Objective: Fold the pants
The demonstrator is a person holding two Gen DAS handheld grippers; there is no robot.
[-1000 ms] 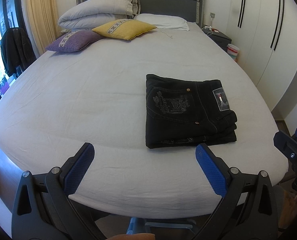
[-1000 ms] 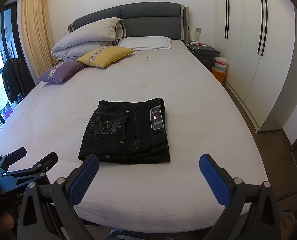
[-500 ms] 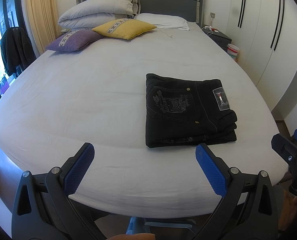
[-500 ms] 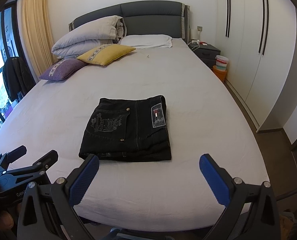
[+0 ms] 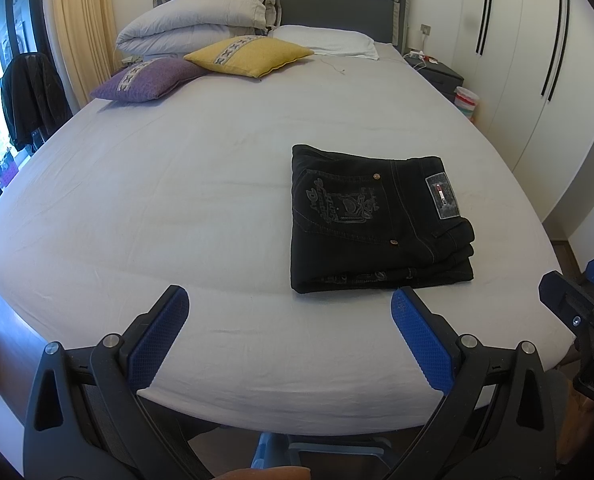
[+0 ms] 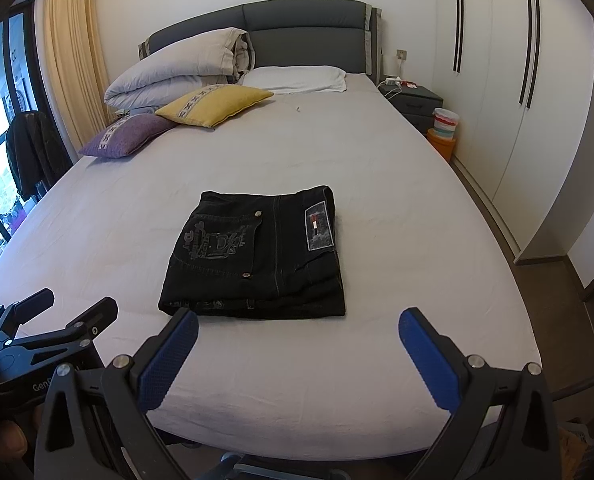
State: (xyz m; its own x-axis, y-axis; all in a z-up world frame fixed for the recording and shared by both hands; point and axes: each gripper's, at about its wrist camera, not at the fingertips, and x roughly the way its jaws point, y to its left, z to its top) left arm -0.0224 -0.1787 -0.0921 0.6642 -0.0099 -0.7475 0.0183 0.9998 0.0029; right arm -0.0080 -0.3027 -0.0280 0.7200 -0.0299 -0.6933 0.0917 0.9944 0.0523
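Lying folded into a compact stack near the bed's (image 5: 177,208) near edge, the pants (image 5: 377,220) looked finished; both grippers (image 5: 289,312) (image 6: 297,332) hung clear, jaws spread and empty.

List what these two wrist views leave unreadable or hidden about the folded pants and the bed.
- Underside and inner layers of the black pants: hidden by their own top fold, both views.
- Patch label: its lettering is too small to read.
- Near bed edge: partly covered by the left gripper fingers; in the right view, by the right gripper.
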